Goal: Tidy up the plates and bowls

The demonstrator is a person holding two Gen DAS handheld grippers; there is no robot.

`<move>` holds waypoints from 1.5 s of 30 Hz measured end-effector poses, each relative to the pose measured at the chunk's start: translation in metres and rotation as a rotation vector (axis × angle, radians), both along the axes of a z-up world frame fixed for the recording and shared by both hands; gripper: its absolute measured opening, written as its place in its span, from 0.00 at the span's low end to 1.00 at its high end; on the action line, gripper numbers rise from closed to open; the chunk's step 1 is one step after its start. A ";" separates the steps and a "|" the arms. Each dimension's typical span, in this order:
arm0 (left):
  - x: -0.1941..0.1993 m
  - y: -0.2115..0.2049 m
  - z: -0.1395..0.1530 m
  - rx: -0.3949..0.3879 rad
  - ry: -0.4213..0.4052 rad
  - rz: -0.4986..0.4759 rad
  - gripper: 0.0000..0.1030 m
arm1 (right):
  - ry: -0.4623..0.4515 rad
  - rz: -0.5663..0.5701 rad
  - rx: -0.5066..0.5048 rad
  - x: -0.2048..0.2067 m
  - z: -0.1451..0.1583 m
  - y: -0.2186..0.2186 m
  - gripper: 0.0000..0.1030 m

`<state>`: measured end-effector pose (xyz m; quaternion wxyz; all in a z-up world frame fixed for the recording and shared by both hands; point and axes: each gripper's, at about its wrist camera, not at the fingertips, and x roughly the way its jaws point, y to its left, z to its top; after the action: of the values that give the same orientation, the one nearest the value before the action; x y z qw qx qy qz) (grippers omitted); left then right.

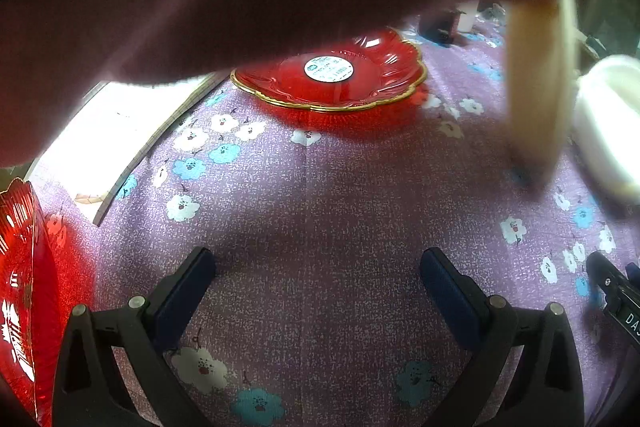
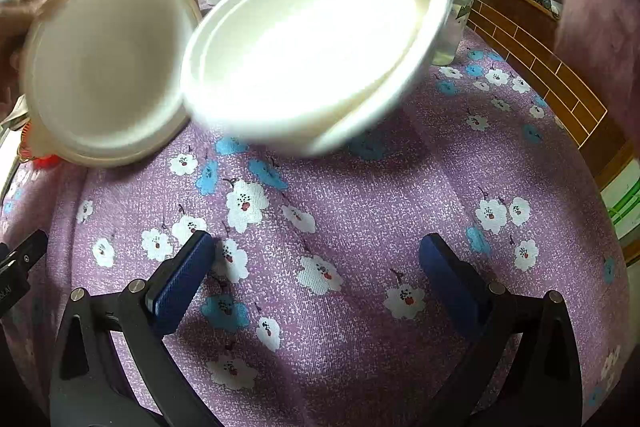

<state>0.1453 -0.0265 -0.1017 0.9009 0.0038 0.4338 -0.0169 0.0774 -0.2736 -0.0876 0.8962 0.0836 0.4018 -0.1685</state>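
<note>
Ahead of my right tool (image 2: 318, 263), at twelve o'clock, a stack of shallow white foam bowls (image 2: 316, 51) hangs tilted above the purple flowered tabletop (image 2: 360, 195), a second white bowl (image 2: 104, 67) at ten. Both my tools gape wide, holding nothing. My left tool (image 1: 318, 279) faces a gold-rimmed red glass plate (image 1: 332, 75) at twelve, well apart.

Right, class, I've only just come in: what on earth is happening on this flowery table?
Both grippers, left and right, sit open and empty above the purple floral tablecloth. Bare hands are bringing in white bowls: one hand holds a single white bowl, and a blurred stack of white bowls is tilted above the cloth. A red gold-rimmed plate lies flat farther back.
</note>
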 end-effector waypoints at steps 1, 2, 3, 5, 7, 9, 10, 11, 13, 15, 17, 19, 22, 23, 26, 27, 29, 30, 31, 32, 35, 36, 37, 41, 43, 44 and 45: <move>0.000 0.000 0.000 0.000 0.000 0.000 0.99 | 0.000 0.000 0.000 0.000 0.000 0.000 1.00; -0.001 -0.002 0.002 0.000 -0.001 0.000 0.99 | 0.000 0.000 0.000 0.000 0.000 0.000 1.00; -0.001 -0.002 0.002 0.000 -0.001 0.000 0.99 | 0.000 0.000 0.000 0.000 0.000 0.001 1.00; -0.001 -0.002 0.003 -0.001 -0.001 0.000 0.99 | 0.000 0.000 0.000 0.000 0.000 0.001 1.00; -0.001 -0.002 0.003 -0.001 -0.002 0.000 0.99 | 0.000 0.000 0.000 0.000 0.000 0.001 1.00; -0.001 -0.002 0.004 -0.001 -0.002 0.000 0.99 | 0.000 0.000 0.000 0.000 0.000 0.001 1.00; -0.002 -0.002 0.003 -0.001 -0.003 0.000 0.99 | 0.000 0.000 0.000 0.000 0.000 0.001 1.00; -0.001 -0.003 0.004 -0.001 -0.003 0.000 0.99 | -0.001 0.000 0.000 -0.001 -0.001 -0.001 1.00; -0.002 -0.003 0.004 -0.001 -0.004 0.000 0.99 | -0.001 0.000 0.000 -0.002 -0.001 -0.002 1.00; -0.002 -0.003 0.004 -0.001 -0.004 0.000 0.99 | -0.001 0.000 0.001 -0.002 -0.001 -0.002 1.00; -0.001 -0.002 0.004 -0.002 -0.004 0.000 0.99 | -0.001 0.000 0.001 -0.002 -0.001 -0.002 1.00; -0.001 -0.002 0.004 -0.002 -0.004 0.000 0.99 | -0.001 0.000 0.000 -0.003 -0.001 -0.002 1.00; -0.001 -0.002 0.004 -0.002 -0.005 0.000 0.99 | -0.001 0.000 0.000 -0.002 -0.001 -0.002 1.00; -0.001 -0.002 0.004 -0.002 -0.005 0.000 0.99 | -0.001 0.000 0.000 -0.002 -0.001 -0.002 1.00; -0.003 -0.002 0.003 -0.002 -0.007 0.001 0.99 | -0.001 0.001 0.000 -0.002 -0.001 -0.003 1.00; -0.003 -0.002 0.003 -0.002 -0.007 0.000 0.99 | -0.001 0.001 0.000 -0.002 -0.001 -0.003 1.00; -0.002 -0.002 0.004 -0.002 -0.008 0.000 0.99 | -0.001 0.000 0.000 -0.002 -0.001 -0.003 1.00; -0.002 -0.002 0.004 -0.002 -0.008 0.000 0.99 | -0.001 0.000 0.000 -0.002 -0.001 -0.003 1.00; -0.002 -0.002 0.004 -0.002 -0.008 0.000 0.99 | -0.001 0.001 0.000 -0.002 -0.002 -0.004 1.00; -0.002 -0.002 0.004 -0.002 -0.009 0.000 0.99 | -0.001 0.000 0.000 -0.002 -0.001 -0.003 1.00; -0.002 -0.002 0.004 -0.002 -0.010 0.000 0.99 | -0.001 0.000 0.000 -0.004 -0.002 -0.004 0.99; -0.002 -0.002 0.004 -0.002 -0.010 0.000 0.99 | -0.001 0.000 0.000 -0.004 -0.002 -0.005 0.99; -0.003 -0.002 0.004 -0.003 -0.010 0.000 0.99 | -0.001 0.000 0.000 -0.004 -0.002 -0.005 1.00; -0.002 -0.002 0.004 -0.003 -0.011 0.000 0.99 | -0.001 0.000 0.000 -0.006 -0.004 -0.006 1.00; -0.002 -0.002 0.004 -0.002 -0.012 0.000 0.99 | -0.001 0.000 0.000 -0.005 -0.003 -0.006 1.00; -0.001 -0.002 0.004 -0.003 -0.012 0.000 0.99 | -0.001 0.000 0.000 -0.005 -0.003 -0.006 1.00; -0.001 -0.002 0.004 -0.002 -0.012 0.000 0.99 | -0.001 0.000 0.000 -0.005 -0.003 -0.006 1.00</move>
<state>0.1439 -0.0288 -0.0974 0.9034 0.0028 0.4284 -0.0175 0.0728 -0.2795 -0.0906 0.8964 0.0837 0.4014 -0.1683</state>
